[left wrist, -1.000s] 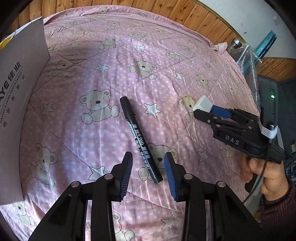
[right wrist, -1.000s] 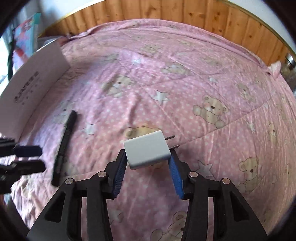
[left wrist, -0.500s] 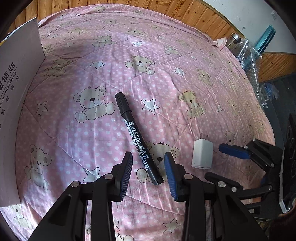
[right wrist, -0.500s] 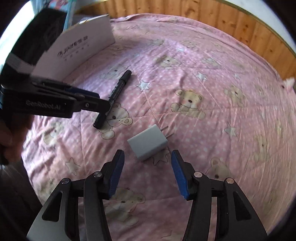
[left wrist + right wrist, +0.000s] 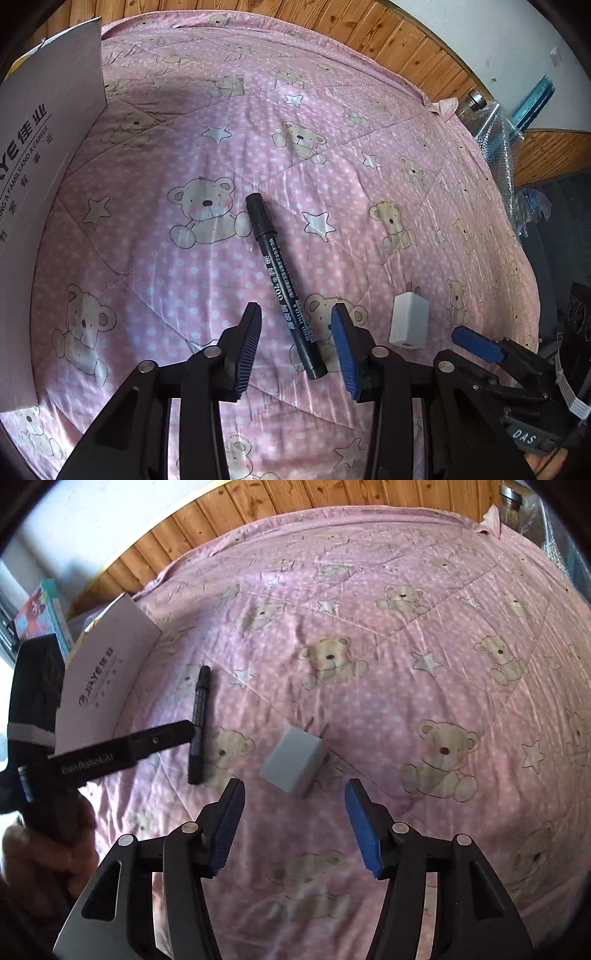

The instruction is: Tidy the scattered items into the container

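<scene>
On the pink bedspread, marker lies with its near end between the wide-open fingers of the left gripper, not yet pinched. Right gripper wide, empty, charger just ahead. White box stands left. Step: pickup. Next: close on marker, carry to box.

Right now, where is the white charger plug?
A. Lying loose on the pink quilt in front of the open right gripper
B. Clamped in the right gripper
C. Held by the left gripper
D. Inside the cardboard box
A: the white charger plug lies on the pink quilt, clear of the right gripper, whose pads are spread apart with nothing between them.
</scene>
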Motion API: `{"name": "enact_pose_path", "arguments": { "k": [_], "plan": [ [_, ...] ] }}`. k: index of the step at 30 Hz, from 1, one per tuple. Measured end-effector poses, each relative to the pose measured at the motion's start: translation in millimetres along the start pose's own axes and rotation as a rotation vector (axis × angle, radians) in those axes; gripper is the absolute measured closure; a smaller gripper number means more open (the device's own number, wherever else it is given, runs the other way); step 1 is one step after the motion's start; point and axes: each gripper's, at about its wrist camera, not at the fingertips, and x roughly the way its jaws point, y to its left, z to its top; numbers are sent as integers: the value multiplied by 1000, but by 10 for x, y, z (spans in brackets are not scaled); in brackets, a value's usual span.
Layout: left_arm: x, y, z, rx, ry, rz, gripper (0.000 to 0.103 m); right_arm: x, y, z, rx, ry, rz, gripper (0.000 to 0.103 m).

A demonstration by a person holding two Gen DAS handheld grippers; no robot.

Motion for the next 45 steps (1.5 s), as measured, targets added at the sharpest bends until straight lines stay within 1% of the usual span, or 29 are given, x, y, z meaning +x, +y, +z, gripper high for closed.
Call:
{"name": "enact_pose_path", "arguments": {
  "k": [2,3,4,5,6,7,8,10,12,14,17,19,23,29,33,38,40,45],
  "plan": [
    [93,-45,30,15,-13,14,52,156,92,38,13,17,-83,42],
    [166,-50,45,22,-3,35,52,248,107,37,14,19,-116,42],
    [220,-48,57,27,4,31,53,337,97,35,23,26,-145,45],
    [211,-56,66,50,-33,36,80,352,92,31,24,13,-160,54],
    [240,-61,67,78,-27,66,87,328,113,42,6,0,-165,66],
    [228,-38,68,78,-27,57,89,302,117,55,6,3,-147,69],
    [183,-11,66,70,-30,33,89,248,132,65,9,-5,-125,70],
    [56,17,60,70,-54,19,89,175,237,96,-34,-19,-121,71],
    [-51,72,70,47,-63,-9,89,131,339,128,-55,-24,-101,72],
    [-138,122,64,36,-78,-5,89,129,419,141,-66,-27,-95,72],
    [-277,214,38,-10,-84,-25,89,131,537,135,-80,-26,-77,72],
    [-412,241,11,-17,-101,-30,89,97,634,135,-103,-32,-68,72],
    [-718,314,-54,-36,-145,-45,89,-27,850,172,-144,-59,-51,72],
    [-1172,408,-61,-63,-222,-83,89,-286,1329,295,-225,-116,-4,72],
    [-1475,517,-46,-81,-274,-87,89,-455,1713,393,-293,-158,33,72],
    [-1915,703,-27,-105,-362,-78,89,-617,2192,489,-383,-201,76,72],
    [-2070,814,-26,-125,-390,-76,89,-650,2389,516,-423,-214,92,72],
    [-2388,1160,-43,-181,-452,-39,89,-704,2885,624,-503,-240,140,72]
  ]
}}
